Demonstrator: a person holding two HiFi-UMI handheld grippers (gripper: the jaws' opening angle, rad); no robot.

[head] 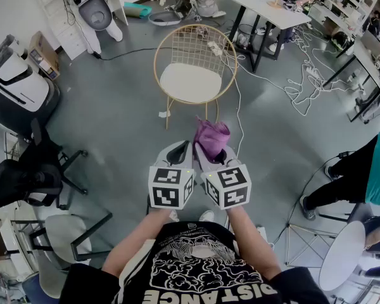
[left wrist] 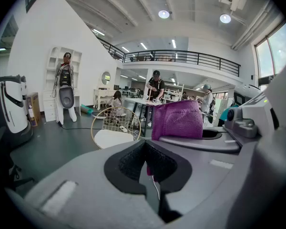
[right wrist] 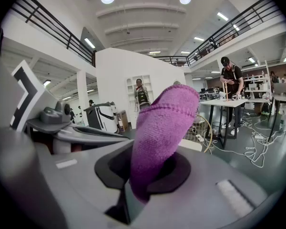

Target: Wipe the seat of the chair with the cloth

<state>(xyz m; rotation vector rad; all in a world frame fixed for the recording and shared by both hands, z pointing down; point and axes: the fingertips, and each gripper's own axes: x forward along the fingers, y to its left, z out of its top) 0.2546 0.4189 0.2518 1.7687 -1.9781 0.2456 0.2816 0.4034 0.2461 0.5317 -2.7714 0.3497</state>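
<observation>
Right gripper point(right wrist: 144, 174) pinches the cloth point(right wrist: 163, 123) (left gripper point(left wrist: 147, 168) closed, empty).

Both forearms reach up from the bottom centre of the head view, the left arm point(head: 138, 234) and right arm point(head: 252, 240) nearly parallel. The left gripper point(head: 177, 151) and right gripper point(head: 210, 156) sit side by side at mid-frame, just beside each other, pointing toward the top. The left jaws are drawn together with nothing between them. The right jaws clamp a purple cloth point(head: 212, 137), which stands up out of them.
</observation>
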